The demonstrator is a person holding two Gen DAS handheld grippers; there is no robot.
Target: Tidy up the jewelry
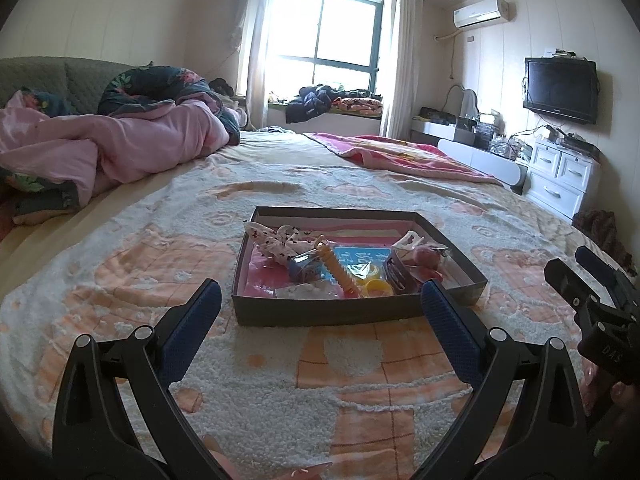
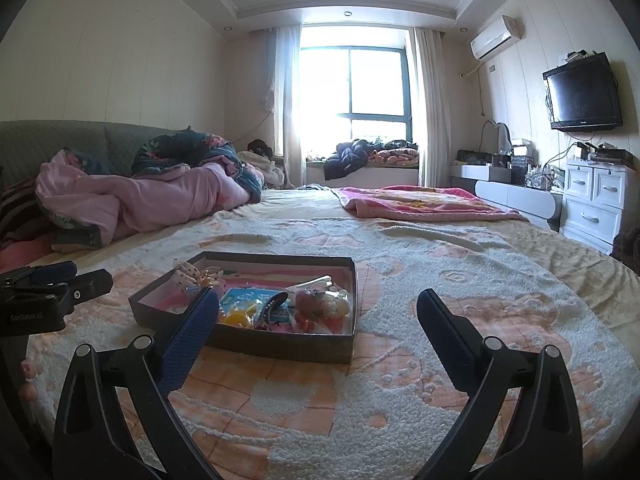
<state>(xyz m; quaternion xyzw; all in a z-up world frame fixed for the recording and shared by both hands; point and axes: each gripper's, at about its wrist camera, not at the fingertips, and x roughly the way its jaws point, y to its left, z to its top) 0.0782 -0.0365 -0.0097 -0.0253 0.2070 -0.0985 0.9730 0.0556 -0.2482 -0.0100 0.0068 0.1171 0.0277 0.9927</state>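
A shallow dark cardboard box (image 1: 304, 314) sits on the bed, holding hair clips, a yellow ring, an orange comb-like clip (image 1: 340, 272), a patterned fabric bow (image 1: 276, 242) and small plastic packets. It also shows in the right wrist view (image 2: 280, 346), left of centre. My left gripper (image 1: 320, 300) is open and empty, just short of the box's near wall. My right gripper (image 2: 316, 312) is open and empty, to the right of the box; its body shows in the left wrist view (image 1: 592, 300).
The box rests on a fuzzy peach and white bedspread (image 1: 360, 380). A crumpled pink quilt (image 1: 100, 144) lies at the far left, a pink blanket (image 2: 420, 200) at the far right. White drawers (image 2: 596, 204) and a wall television (image 2: 584, 94) stand right.
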